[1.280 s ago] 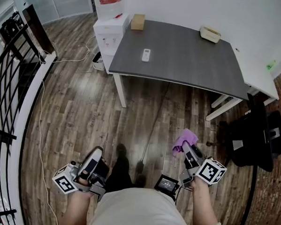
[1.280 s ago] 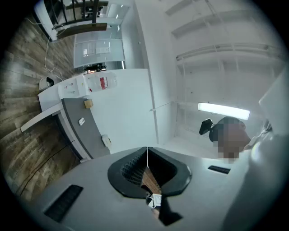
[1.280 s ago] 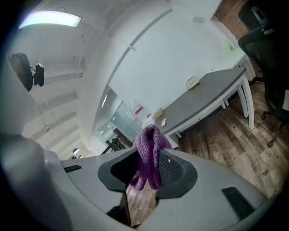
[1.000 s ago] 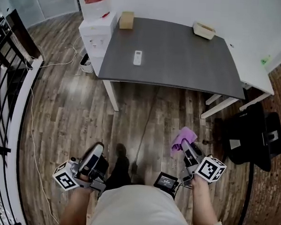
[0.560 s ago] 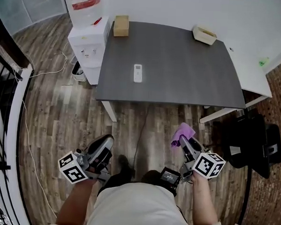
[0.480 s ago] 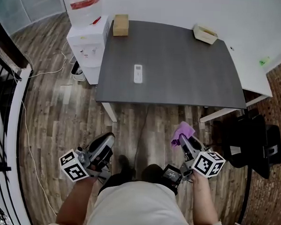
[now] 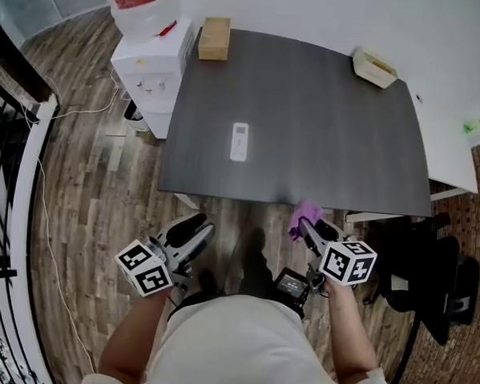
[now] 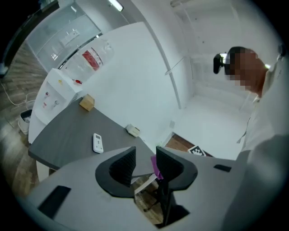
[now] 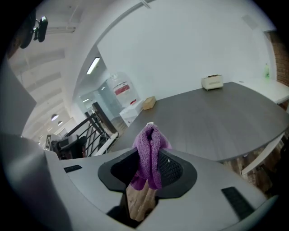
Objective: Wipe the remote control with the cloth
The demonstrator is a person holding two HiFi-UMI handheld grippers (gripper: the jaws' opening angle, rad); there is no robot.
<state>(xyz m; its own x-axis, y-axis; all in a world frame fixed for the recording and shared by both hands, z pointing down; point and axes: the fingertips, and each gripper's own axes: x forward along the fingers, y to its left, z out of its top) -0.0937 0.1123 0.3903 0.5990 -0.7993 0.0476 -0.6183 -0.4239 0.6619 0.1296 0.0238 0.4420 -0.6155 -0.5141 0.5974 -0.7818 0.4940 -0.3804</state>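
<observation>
Remote control (image 7: 239, 141) amid open tabletop (image 7: 332, 128), cloth (image 7: 306, 212) at near edge

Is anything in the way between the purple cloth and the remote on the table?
No, nothing visible. The remote lies alone on the bare table, and the right gripper holds the cloth at the table's near edge. The box and tray sit far back.

Left gripper (image 7: 200, 225), fingers just opening, empty; right gripper (image 7: 304, 226) apparently clamping cloth (image 7: 306, 211).
</observation>
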